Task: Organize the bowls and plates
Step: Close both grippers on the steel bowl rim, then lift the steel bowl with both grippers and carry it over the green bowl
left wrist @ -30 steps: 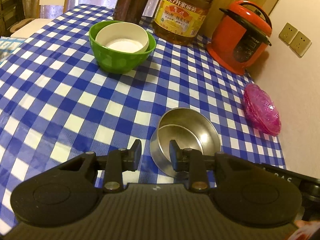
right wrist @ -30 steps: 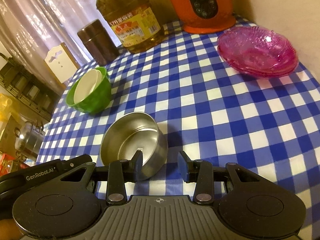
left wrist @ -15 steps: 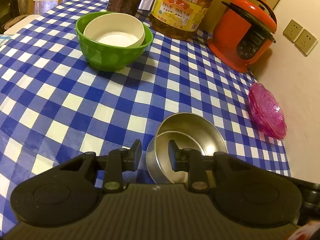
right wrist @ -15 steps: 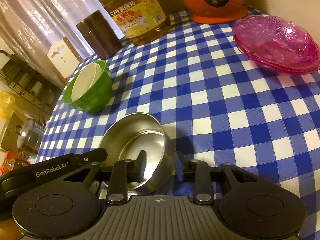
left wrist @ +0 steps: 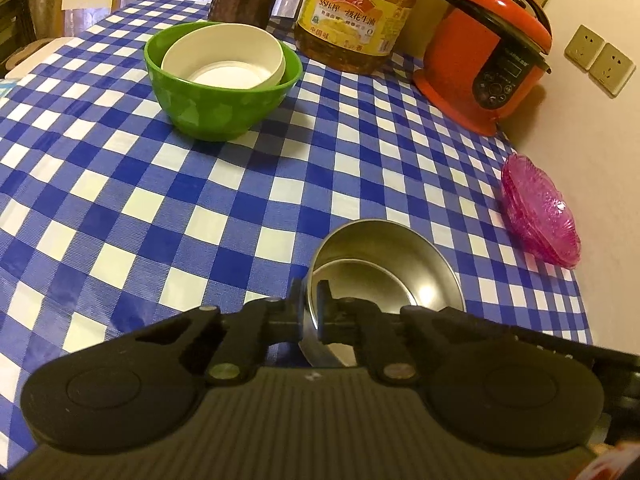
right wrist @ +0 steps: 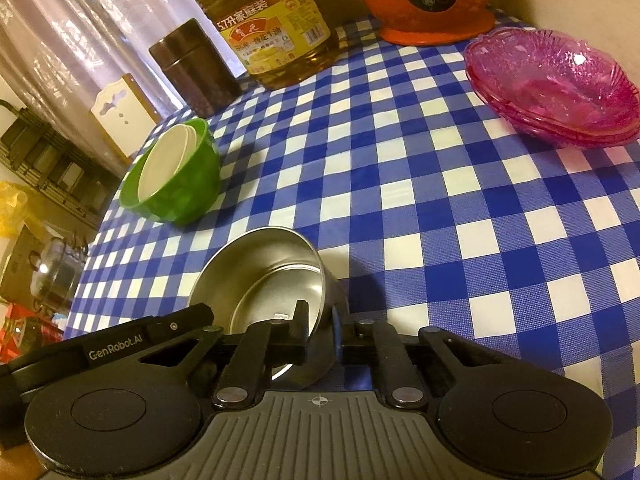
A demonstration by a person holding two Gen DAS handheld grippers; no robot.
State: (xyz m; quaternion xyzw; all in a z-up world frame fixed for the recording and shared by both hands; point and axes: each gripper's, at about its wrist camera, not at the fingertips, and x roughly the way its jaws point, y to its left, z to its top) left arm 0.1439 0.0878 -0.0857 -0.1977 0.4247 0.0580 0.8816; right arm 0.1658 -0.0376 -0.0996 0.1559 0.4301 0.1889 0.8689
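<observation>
Two grippers clamp one steel bowl [left wrist: 384, 276] on the checked tablecloth [left wrist: 120, 200]: the left gripper [left wrist: 311, 308] pinches its left rim, the right gripper [right wrist: 320, 322] its right wall, each with one finger inside. Grasping looks finished; next likely comes a level lift toward the far-left green bowl [left wrist: 216, 96] holding a white bowl [left wrist: 224, 60]. Only the right view shows the pink dishes [right wrist: 556, 88] stacked.
</observation>
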